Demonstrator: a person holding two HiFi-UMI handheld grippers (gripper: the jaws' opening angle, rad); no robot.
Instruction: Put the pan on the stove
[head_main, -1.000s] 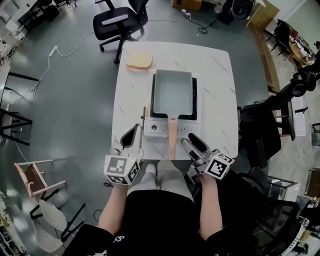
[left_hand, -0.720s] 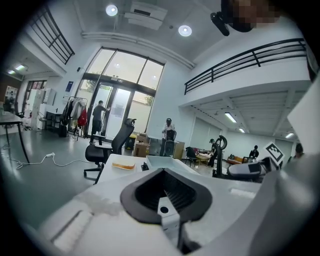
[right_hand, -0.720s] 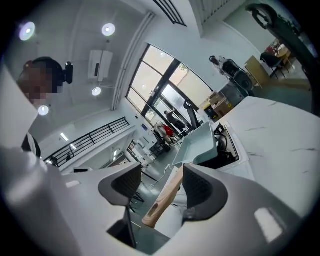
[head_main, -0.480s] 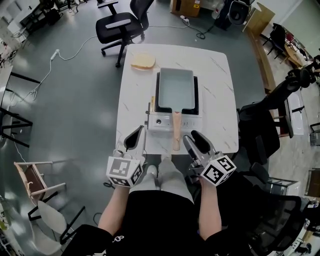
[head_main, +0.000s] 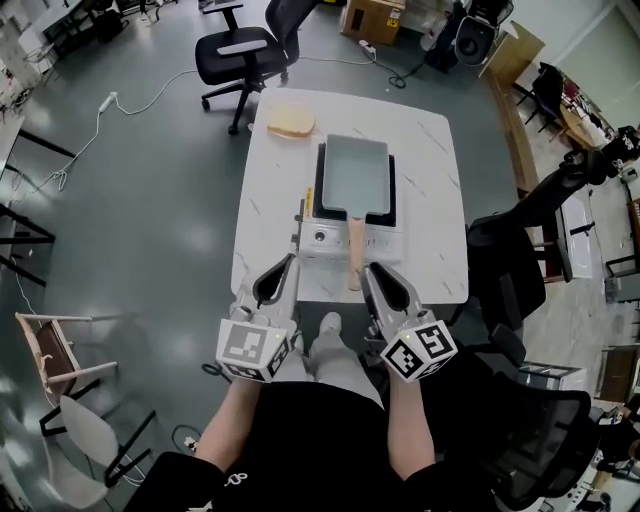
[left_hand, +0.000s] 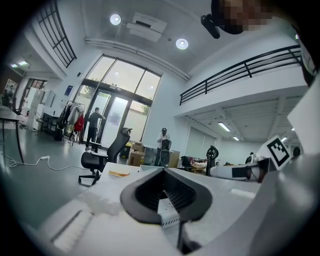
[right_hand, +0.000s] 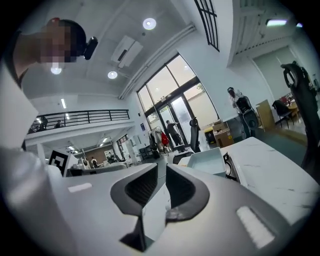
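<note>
Pan (head_main: 355, 175): sat on stove (head_main: 325, 238).
Left gripper (head_main: 289, 263): closed, empty.
Right gripper (head_main: 369, 271): jaws just closing, slit remained, empty.

Bread slice (head_main: 291, 123) at table (head_main: 430, 180) corner

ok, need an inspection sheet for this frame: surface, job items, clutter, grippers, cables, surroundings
Surface: white marble-look table, no spills seen.
Job's things: rectangular grey pan with wooden handle sits on the white portable gas stove, handle toward the person.
Clutter: slice of bread at the far left corner.
Grippers: left gripper jaws together, empty; right gripper jaws have just been closing, narrow gap, nothing between.
Cables: white cable with plug on the grey floor.
Surroundings: black office chairs, cardboard box.
</note>
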